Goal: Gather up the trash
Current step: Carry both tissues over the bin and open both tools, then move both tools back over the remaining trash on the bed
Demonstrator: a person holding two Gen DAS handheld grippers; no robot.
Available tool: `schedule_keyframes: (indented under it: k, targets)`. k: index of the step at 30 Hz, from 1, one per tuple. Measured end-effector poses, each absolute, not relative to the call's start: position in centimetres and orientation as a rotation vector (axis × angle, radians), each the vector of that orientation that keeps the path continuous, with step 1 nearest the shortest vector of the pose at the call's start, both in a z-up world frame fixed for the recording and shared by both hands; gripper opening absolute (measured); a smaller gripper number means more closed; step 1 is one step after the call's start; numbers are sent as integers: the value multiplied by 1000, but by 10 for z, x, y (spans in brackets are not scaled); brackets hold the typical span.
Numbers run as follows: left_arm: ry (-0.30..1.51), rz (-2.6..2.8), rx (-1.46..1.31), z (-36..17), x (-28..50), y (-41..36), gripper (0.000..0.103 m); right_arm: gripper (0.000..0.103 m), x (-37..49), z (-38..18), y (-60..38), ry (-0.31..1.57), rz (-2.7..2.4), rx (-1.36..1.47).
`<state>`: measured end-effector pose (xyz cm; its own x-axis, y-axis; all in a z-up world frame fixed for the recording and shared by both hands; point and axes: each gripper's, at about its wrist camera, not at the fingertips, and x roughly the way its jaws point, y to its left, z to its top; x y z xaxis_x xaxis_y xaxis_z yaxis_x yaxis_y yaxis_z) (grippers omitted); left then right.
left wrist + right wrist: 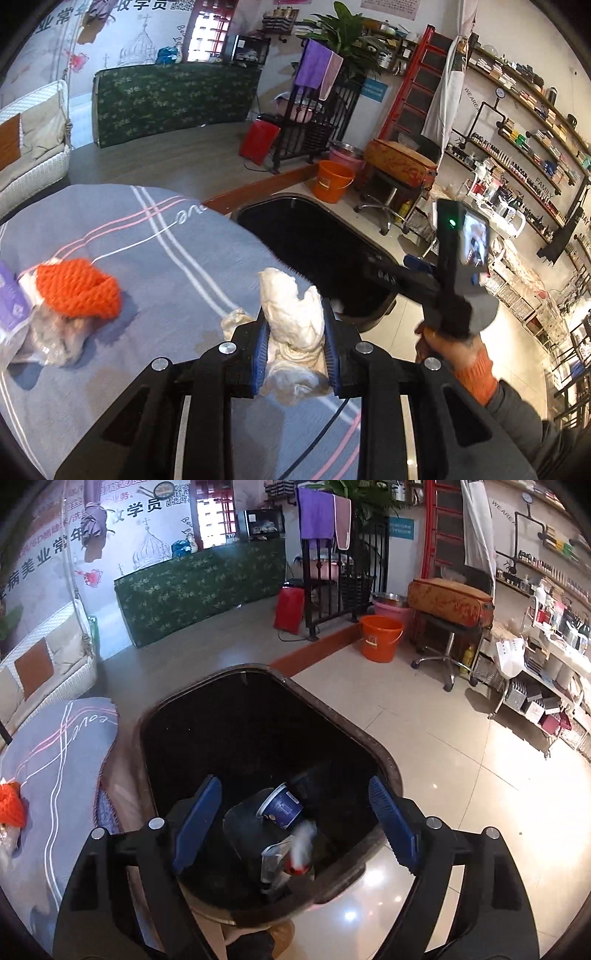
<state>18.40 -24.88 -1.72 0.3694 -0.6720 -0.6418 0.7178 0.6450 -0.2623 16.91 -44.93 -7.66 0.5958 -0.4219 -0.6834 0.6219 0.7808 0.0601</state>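
My left gripper point(295, 332) is shut on a crumpled white tissue point(291, 317), held above the grey striped bedsheet point(166, 236). An orange knitted net point(79, 288), a clear plastic wrapper point(55, 336) and a purple pack point(11, 299) lie on the sheet to the left. The black trash bin point(314, 240) stands just right of the bed. My right gripper point(295, 823) is open over the bin point(177, 716). Inside lie a blue paper cup point(280, 806) and a blurred red-and-white piece point(301, 849) beside a small packet.
An orange bucket point(380, 638) and a pink basin stand on the tiled floor behind the bin. A stool with an orange cushion point(450, 598), product shelves at right, a black metal rack, a green-covered counter point(199, 587) and a white wicker seat at left surround the area.
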Motion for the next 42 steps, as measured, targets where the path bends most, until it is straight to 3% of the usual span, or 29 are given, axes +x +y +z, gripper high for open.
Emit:
schedule_keyframes:
  k: [21,23,25,26,27,33,38,42]
  targets:
    - [917,-983,72,-39,218,-383,29,85,65,-55,-449,636,-678,331]
    - [912,-972,96,-40,218,-390,37,85,65,-54,-449,640,-669,329]
    - [895,-945,132,-38,217,-394,60,85,66,-55,-447,639,-658,327]
    - [880,-929,141,-36,218,-395,77,85,68,-55,-447,640,-651,327]
    - [857,-912,133,-33,217,-392,86,85,69,-55,-446,641,-648,325]
    - [828,-894,123,-23,220,-372,93,85,77,-55,-440,642,-618,325]
    - [735,-848,118,-11,206,-336,98,97,83,-52,-427,638,-611,308]
    - [699,-774,129,-10,197,-303,98,98,91,-50,-413,635,-594,274]
